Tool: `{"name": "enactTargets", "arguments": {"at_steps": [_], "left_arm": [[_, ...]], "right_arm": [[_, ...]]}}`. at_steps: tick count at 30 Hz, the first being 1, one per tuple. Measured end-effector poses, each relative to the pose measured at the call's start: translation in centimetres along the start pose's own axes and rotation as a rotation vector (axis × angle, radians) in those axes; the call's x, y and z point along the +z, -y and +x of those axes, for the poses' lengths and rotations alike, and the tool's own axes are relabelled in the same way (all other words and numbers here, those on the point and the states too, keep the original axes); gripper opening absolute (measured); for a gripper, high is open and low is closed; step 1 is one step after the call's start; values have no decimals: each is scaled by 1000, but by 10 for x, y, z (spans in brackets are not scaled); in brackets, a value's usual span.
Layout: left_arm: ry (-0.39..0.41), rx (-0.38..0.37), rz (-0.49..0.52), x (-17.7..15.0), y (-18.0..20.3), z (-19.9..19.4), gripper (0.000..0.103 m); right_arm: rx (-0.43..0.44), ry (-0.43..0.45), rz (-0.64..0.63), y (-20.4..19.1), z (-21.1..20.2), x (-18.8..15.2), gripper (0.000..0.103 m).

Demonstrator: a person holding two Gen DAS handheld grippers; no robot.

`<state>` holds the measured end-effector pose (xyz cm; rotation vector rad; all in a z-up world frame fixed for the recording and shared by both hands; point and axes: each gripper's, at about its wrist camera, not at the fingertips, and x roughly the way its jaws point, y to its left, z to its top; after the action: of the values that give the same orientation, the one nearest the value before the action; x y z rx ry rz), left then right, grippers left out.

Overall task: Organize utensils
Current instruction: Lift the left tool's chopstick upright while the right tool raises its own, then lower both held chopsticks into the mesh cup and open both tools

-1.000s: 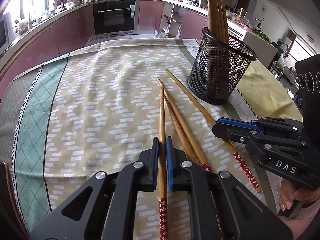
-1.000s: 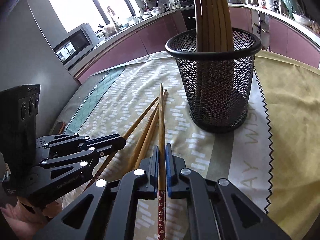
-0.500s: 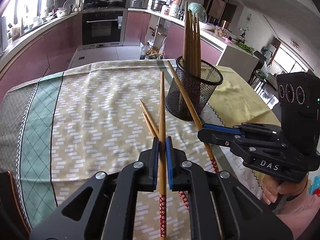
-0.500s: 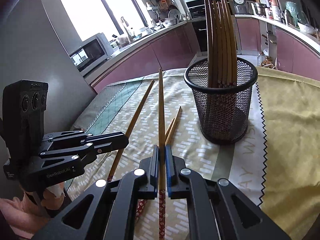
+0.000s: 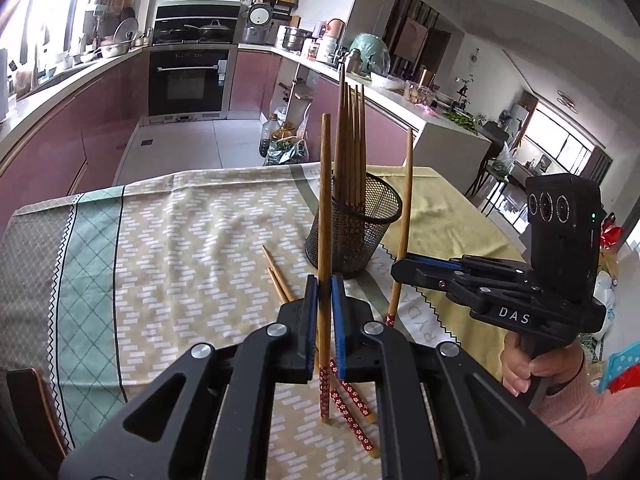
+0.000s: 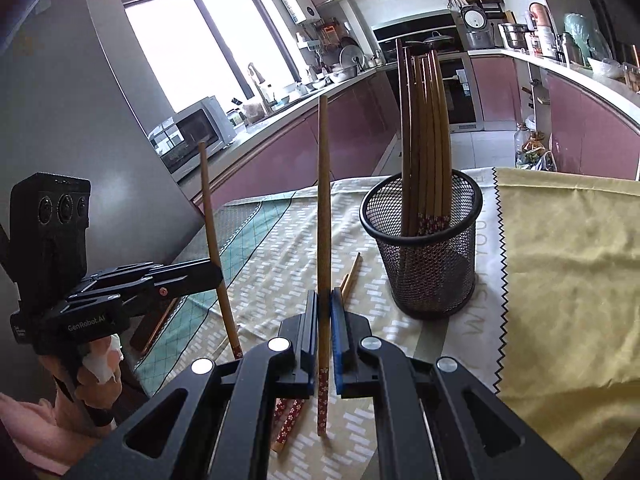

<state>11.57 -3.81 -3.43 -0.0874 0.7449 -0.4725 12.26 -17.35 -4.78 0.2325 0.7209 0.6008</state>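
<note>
**Both chopsticks lifted clear of the cloth**

Since a second ago, each gripper has carried its chopstick up from lying on the cloth to standing nearly upright above it, and the mesh holder now sits lower and farther off in both views.

Nearest the left camera, the left gripper (image 5: 325, 300) has its fingers pinched narrow on one chopstick (image 5: 324, 248), red-patterned end down. To the right, the right gripper (image 5: 404, 270) is clamped the same way on a second chopstick (image 5: 405, 216); a hand (image 5: 532, 364) in a pink sleeve grips its handle. From the right camera, the right gripper (image 6: 324, 312) holds its chopstick (image 6: 322, 220) upright, and the left gripper (image 6: 214, 274) stands off to the left with its own.

Count: two chopsticks held, one per gripper. Two loose chopsticks (image 5: 352, 400) lie on the cloth under the left gripper, red ends near, tips pointing away. Farther off stands one black mesh holder (image 5: 352, 240) with a bundle of chopsticks (image 5: 351, 144) upright inside, about six; the exact number is hard to tell.

The table wears a patterned beige and green tablecloth (image 5: 180, 248), with a yellow cloth (image 6: 560, 260) on the right. Beyond it, a kitchen with pink cabinets, a built-in oven (image 5: 188, 80), and a bright window (image 6: 208, 40).
</note>
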Motion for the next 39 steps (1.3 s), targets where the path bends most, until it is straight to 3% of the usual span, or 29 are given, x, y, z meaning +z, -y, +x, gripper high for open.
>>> {"name": "enactTargets", "arguments": {"at_steps": [12,39], "left_arm": [[63,-56,6,20,6,-20,7],[214,-72,92,106,41,-30,7]], "right_arm": [[-13,81,-18,4,-24,19,6],[-79,245,-121,11,-65,91,6]]}}
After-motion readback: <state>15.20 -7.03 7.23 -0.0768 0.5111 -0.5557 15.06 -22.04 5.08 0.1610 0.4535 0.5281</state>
